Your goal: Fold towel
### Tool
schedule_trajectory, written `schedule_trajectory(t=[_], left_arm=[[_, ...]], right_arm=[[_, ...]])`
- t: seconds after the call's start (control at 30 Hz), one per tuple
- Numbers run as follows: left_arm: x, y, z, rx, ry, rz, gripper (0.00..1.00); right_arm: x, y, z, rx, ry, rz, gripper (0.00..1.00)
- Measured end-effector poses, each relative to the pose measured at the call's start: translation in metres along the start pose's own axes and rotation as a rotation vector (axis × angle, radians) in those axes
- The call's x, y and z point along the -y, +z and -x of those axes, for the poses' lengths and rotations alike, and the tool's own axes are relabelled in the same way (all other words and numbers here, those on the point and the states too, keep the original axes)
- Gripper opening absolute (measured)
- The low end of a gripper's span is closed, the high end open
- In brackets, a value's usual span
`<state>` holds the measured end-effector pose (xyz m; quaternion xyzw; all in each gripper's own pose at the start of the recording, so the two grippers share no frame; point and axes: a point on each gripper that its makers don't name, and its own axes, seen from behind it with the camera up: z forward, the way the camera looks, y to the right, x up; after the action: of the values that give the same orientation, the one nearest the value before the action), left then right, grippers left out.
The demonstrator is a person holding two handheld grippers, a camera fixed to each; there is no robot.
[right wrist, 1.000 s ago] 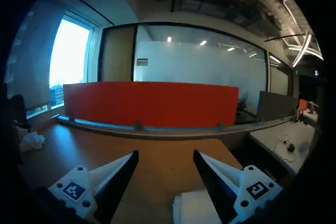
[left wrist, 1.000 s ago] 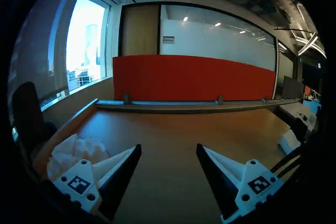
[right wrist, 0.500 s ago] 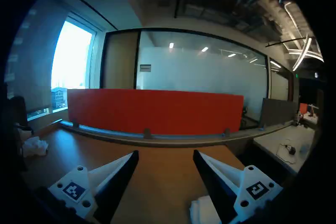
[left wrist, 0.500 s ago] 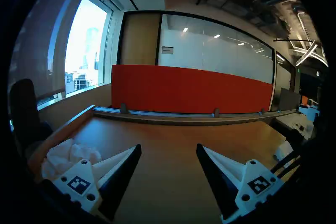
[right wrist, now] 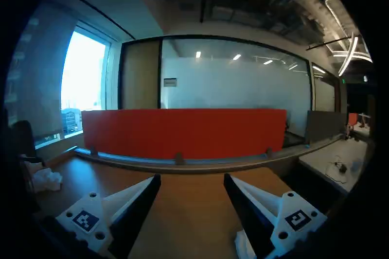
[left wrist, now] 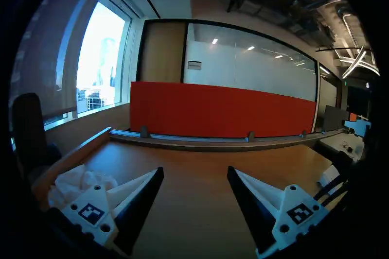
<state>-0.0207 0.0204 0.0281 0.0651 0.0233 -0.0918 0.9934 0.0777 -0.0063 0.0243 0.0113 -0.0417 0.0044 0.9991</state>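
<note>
While the left gripper [left wrist: 194, 174] and the right gripper [right wrist: 192, 179] are hovering, two fingers each spread apart, one crumpled white towel [left wrist: 78, 183] is lying at the left edge of the desk [left wrist: 194, 213], one white cloth [right wrist: 243, 245] just beside the right gripper.

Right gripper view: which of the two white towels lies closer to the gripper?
The towel at the bottom, beside the right gripper; the crumpled towel sits far off at the table edge.

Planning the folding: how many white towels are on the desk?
2: a crumpled towel at the desk's left edge, a second towel partly behind the right claw; others may be hidden.
</note>
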Motion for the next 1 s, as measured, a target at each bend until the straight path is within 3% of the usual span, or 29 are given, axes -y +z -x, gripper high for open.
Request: schedule_trajectory(t=[0.3, 0.6, 1.0], left_arm=[[0.007, -0.006, 0.003, 0.003, 0.045, -0.038, 0.97], [0.009, -0.012, 0.002, -0.060, 0.054, -0.045, 0.97], [0.027, -0.017, 0.036, -0.107, 0.072, -0.060, 0.97]], right_arm=[[0.001, -0.008, -0.005, 0.040, 0.013, 0.007, 1.00], [-0.003, -0.015, -0.019, 0.025, 0.091, 0.017, 1.00], [0.001, -0.006, -0.002, 0.004, 0.089, 0.034, 0.99]])
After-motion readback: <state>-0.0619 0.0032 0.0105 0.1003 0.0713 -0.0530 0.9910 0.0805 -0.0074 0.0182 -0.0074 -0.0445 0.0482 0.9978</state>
